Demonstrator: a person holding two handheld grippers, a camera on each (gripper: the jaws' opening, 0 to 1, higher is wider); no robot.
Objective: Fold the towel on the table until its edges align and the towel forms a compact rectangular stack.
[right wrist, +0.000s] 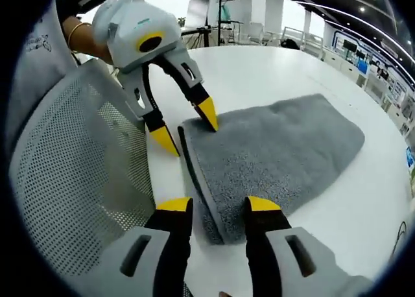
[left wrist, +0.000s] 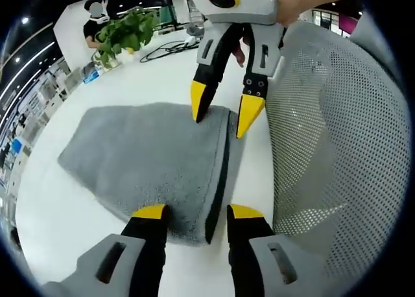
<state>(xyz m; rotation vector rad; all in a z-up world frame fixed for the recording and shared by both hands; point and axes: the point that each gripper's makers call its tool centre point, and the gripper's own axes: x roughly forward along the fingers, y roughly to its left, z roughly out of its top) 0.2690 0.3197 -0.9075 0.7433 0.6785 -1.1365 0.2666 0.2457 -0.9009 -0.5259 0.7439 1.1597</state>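
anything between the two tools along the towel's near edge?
Just the grey towel's folded edge; nothing else sits between the left tool and the right tool in the left gripper view. Both are open, straddling opposite corners of that edge.

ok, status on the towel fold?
Both grippers, left and right, open, straddling near edge of towel. Towel already folded, grey, flat. Mesh chair back close alongside.

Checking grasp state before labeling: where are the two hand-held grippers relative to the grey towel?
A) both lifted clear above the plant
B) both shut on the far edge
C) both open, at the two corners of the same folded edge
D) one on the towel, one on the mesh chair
C: the left hand-held gripper and right hand-held gripper each straddle a corner of the grey towel, jaws apart, along the folded edge nearest the mesh chair.
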